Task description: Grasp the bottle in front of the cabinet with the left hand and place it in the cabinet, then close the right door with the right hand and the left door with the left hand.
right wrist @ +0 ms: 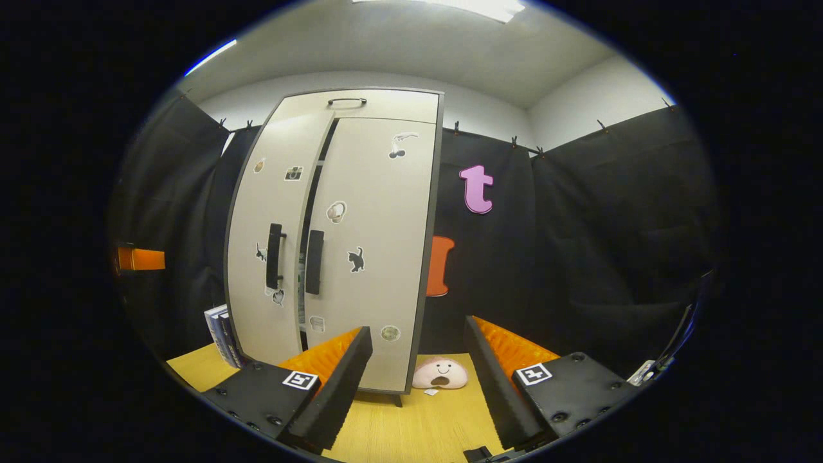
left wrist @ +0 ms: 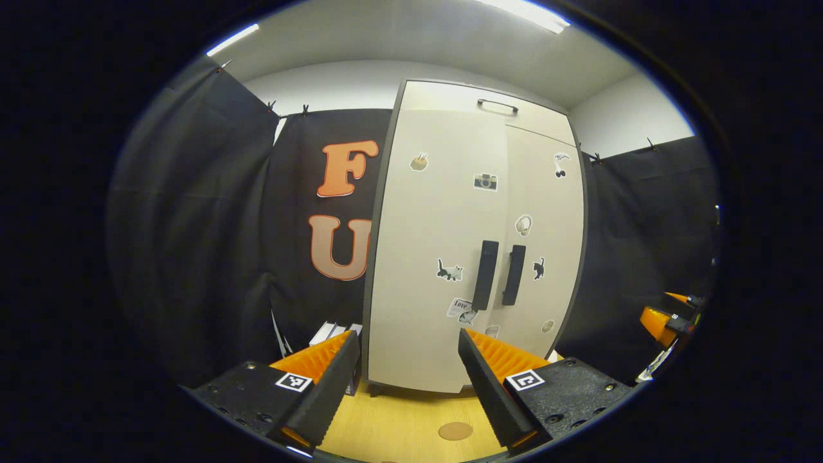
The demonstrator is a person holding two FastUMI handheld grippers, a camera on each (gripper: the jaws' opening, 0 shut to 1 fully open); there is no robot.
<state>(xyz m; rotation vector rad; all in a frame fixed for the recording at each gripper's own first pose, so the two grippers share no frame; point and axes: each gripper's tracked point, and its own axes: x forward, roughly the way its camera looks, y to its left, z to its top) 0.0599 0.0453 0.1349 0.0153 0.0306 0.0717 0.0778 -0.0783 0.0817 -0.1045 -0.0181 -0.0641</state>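
1. Looking along the left gripper in the left gripper view: jaws spread wide, nothing between them, only bare wooden tabletop below.
2. Cabinet stands upright straight ahead on the tabletop, pale doors with small stickers.
3. Left door and right door both sit flush here; the two dark vertical handles are side by side at the centre seam.
4. The bottle can't be seen in front of the cabinet; can't tell where it is with the doors shut.
5. Round brown disc lies on the tabletop between the fingers, near the bottom edge.
6. Other gripper shows at the far right edge, well apart from the cabinet.
7. Right gripper view: right gripper also wide open, holding nothing.
8. Same cabinet seen from its right side; a thin dark gap runs down the seam between the doors.
9. Pink plush toy sits on the tabletop just beside the cabinet's right front corner.
10. Books stand against the cabinet's left side.
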